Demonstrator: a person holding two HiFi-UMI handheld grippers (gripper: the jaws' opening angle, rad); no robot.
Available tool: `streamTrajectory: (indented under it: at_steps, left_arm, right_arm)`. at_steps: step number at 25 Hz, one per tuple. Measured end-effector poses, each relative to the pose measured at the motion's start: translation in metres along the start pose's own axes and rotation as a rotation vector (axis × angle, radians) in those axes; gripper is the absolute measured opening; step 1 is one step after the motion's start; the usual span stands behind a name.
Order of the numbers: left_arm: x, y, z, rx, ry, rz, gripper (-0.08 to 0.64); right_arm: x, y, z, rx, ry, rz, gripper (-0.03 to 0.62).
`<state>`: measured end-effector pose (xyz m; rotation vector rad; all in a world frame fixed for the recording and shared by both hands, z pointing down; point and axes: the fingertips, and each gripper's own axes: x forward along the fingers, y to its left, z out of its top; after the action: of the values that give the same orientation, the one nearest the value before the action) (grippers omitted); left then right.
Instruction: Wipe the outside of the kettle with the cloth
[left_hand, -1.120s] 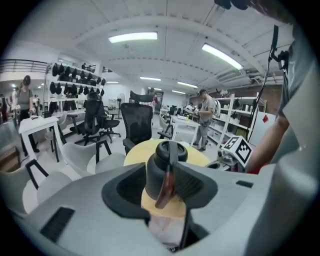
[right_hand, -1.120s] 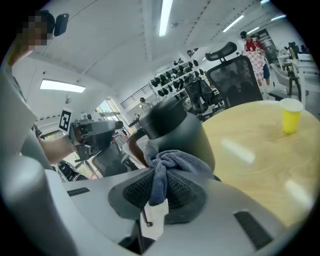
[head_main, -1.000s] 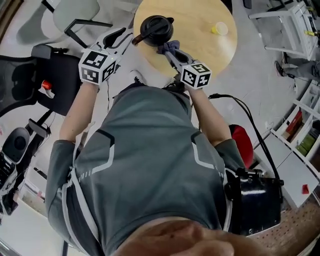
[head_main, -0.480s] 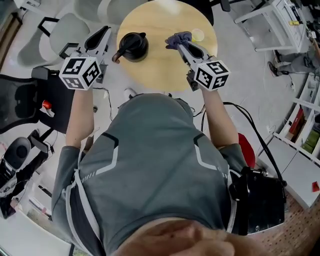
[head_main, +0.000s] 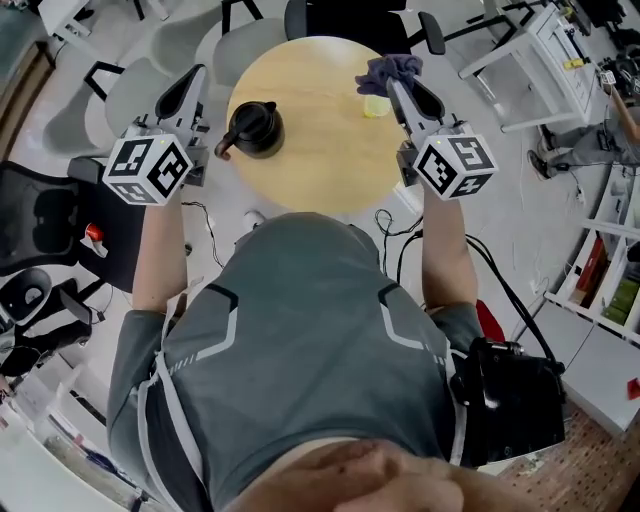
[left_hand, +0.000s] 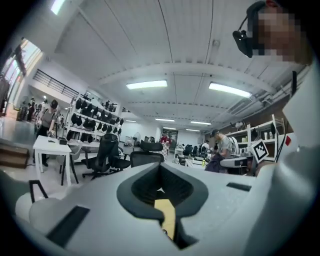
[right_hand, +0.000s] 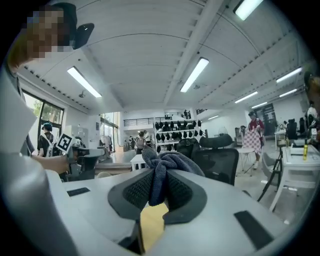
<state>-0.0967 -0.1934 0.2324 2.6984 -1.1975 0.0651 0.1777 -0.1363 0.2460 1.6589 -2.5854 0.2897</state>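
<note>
A black kettle (head_main: 255, 128) stands on the left part of the round wooden table (head_main: 310, 150), its handle toward the table's left edge. My left gripper (head_main: 189, 82) is raised to the left of the kettle and apart from it, jaws shut with nothing between them (left_hand: 161, 192). My right gripper (head_main: 402, 78) is lifted over the table's right side, shut on a crumpled blue-grey cloth (head_main: 390, 68). In the right gripper view the cloth (right_hand: 162, 167) bunches out from between the pads. Both grippers point roughly level, out into the room.
A small yellow object (head_main: 375, 106) lies on the table under the cloth. Chairs (head_main: 140, 90) ring the table's left and far sides. A white trolley (head_main: 545, 55) stands at the right, and a black office chair (head_main: 50, 220) at the left.
Both grippers rose away from the table. The left one let go of the kettle's handle, shut empty and moved off left. The right carried the cloth up and to the right.
</note>
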Motion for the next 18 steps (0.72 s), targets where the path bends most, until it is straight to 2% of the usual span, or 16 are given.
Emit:
streamTrajectory:
  at_steps: [2,7,9,13,18]
  left_arm:
    - [0.0,0.001,0.004,-0.002,-0.015,0.031,0.009]
    - [0.001,-0.004,0.004,0.081,-0.006,0.126,0.009]
    - [0.003,-0.003,0.006,0.072,-0.017,0.156,0.009]
    - [0.008,-0.005,0.008,0.095,-0.02,0.167,0.009]
    - [0.008,-0.001,0.009,0.093,-0.018,0.185,0.009]
  right_arm:
    - [-0.001,-0.005,0.013,-0.038,-0.021,-0.026,0.064]
    - [-0.004,-0.006,0.033,-0.091,-0.063,-0.077,0.064]
    - [-0.005,-0.009,0.037,-0.098,-0.08,-0.109,0.064]
    - [-0.008,-0.017,0.042,-0.093,-0.104,-0.155,0.064]
    - [-0.006,-0.02,0.045,-0.106,-0.1,-0.165,0.064]
